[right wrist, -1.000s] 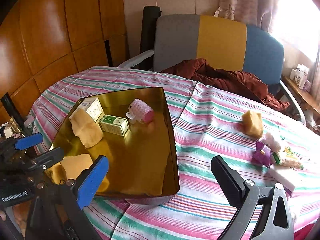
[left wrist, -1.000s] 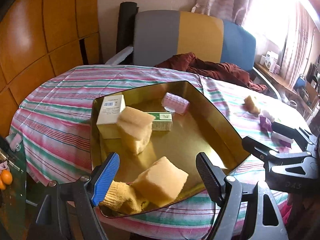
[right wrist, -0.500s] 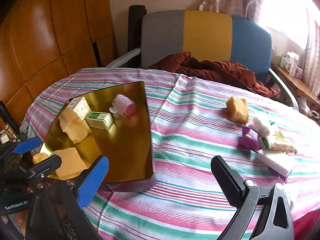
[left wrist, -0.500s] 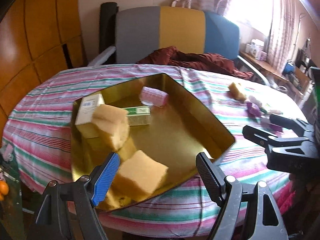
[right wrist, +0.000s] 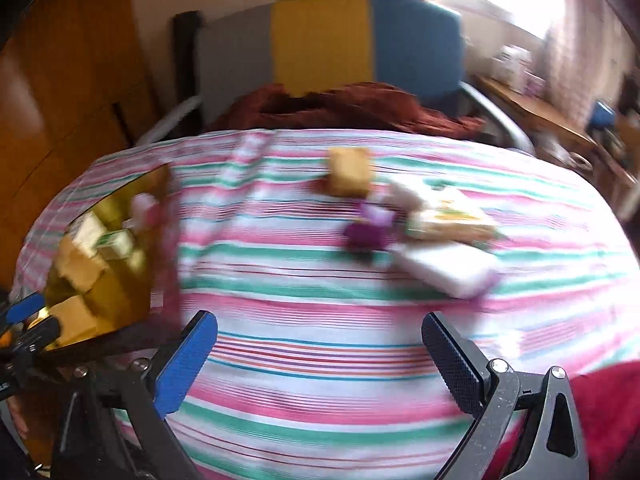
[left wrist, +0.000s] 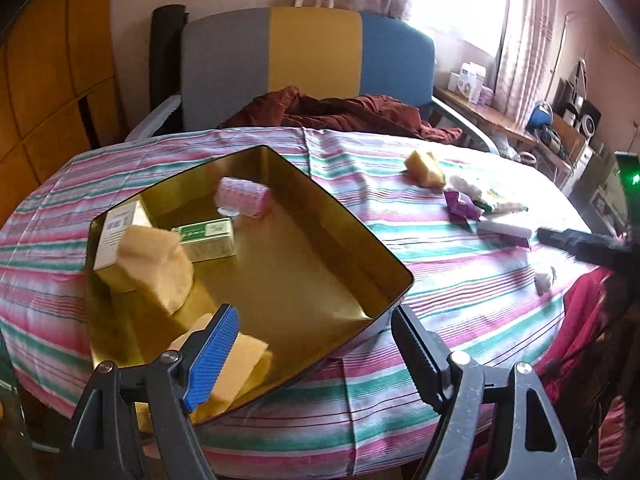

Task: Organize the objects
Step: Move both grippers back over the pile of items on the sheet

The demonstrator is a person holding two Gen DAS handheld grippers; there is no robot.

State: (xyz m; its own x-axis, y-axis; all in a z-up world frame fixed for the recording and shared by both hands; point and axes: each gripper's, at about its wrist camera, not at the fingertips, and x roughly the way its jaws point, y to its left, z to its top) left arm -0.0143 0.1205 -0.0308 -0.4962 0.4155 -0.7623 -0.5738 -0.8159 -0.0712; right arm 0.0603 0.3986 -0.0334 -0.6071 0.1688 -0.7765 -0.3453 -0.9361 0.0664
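A gold tray (left wrist: 384,256) on the striped tablecloth holds two yellow sponges (left wrist: 160,268), a white box (left wrist: 116,232), a green box (left wrist: 208,238) and a pink roller (left wrist: 242,196). My left gripper (left wrist: 316,340) is open and empty over the tray's near corner. My right gripper (right wrist: 320,356) is open and empty above the cloth, pointing at loose items: a yellow sponge (right wrist: 348,172), a purple packet (right wrist: 366,232), a white block (right wrist: 444,268) and a printed packet (right wrist: 452,216). The right wrist view is blurred. The tray (right wrist: 158,184) shows at its left.
A grey, yellow and blue chair (left wrist: 312,52) with a dark red cloth (left wrist: 340,112) stands behind the table. Wooden panels (left wrist: 48,80) are at the left. A cluttered shelf (left wrist: 520,128) is at the right. A red fabric (left wrist: 588,320) hangs at the table's right edge.
Both grippers have swung to the right. The right gripper moved away from the tray and now faces the loose items. Both stayed open and empty.
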